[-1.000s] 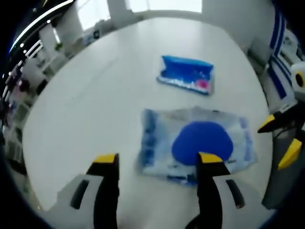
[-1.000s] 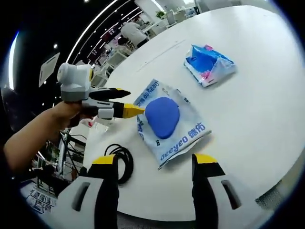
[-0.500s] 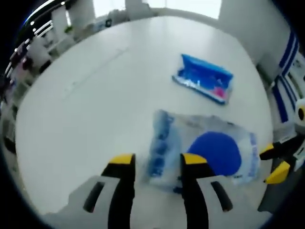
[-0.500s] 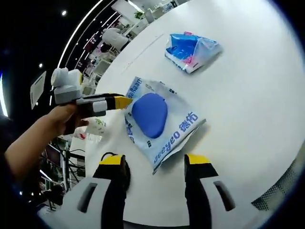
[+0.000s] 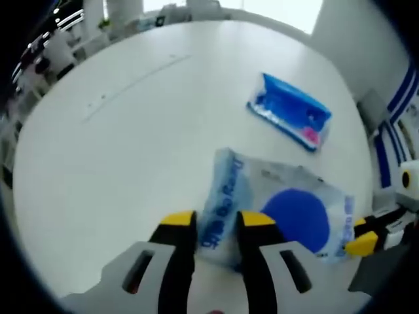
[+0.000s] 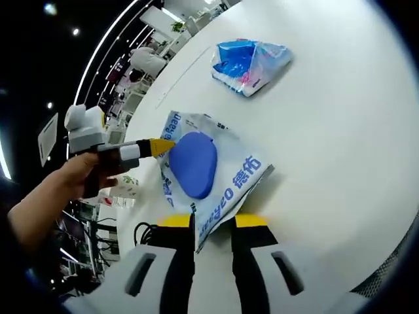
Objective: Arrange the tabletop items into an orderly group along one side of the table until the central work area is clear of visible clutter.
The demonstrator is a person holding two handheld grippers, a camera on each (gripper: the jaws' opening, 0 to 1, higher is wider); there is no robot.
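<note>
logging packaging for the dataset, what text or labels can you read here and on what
"德佑": blue characters on the wipes pack, right gripper view.
"deeyeo": blue Latin lettering along the same pack's near edge, seen upside down there; reading is tentative.
Lettering at the wipes pack's end in the left gripper view: blurred, unreadable.
Blue pouch: no print I can read.
Grippers: left, right, no text.
</note>
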